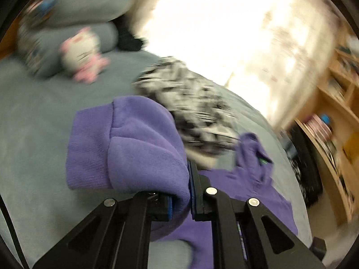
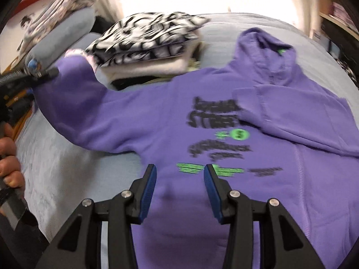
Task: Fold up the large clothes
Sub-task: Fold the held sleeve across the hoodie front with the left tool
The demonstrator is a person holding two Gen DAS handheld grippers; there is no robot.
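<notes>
A purple hoodie (image 2: 157, 116) with black and green print lies front up on the grey bed (image 2: 56, 157). Its hood (image 2: 264, 51) points to the far side. One sleeve (image 2: 291, 116) is folded across the chest. My left gripper (image 1: 182, 192) is shut on the cuff of the other sleeve (image 1: 134, 145) and holds it lifted off the bed. In the right wrist view that left gripper (image 2: 52, 72) shows at the far left, at the sleeve's end. My right gripper (image 2: 180, 168) hangs open above the hoodie's lower body, with nothing between its fingers.
A stack of folded clothes topped by a black-and-white patterned piece (image 2: 145, 35) sits beyond the hoodie. Grey pillows (image 1: 78, 6) and a white-pink plush toy (image 1: 80, 51) lie at the bed's head. Wooden shelves (image 1: 336, 112) stand past the bed. A person's hand (image 2: 9, 157) shows at the left edge.
</notes>
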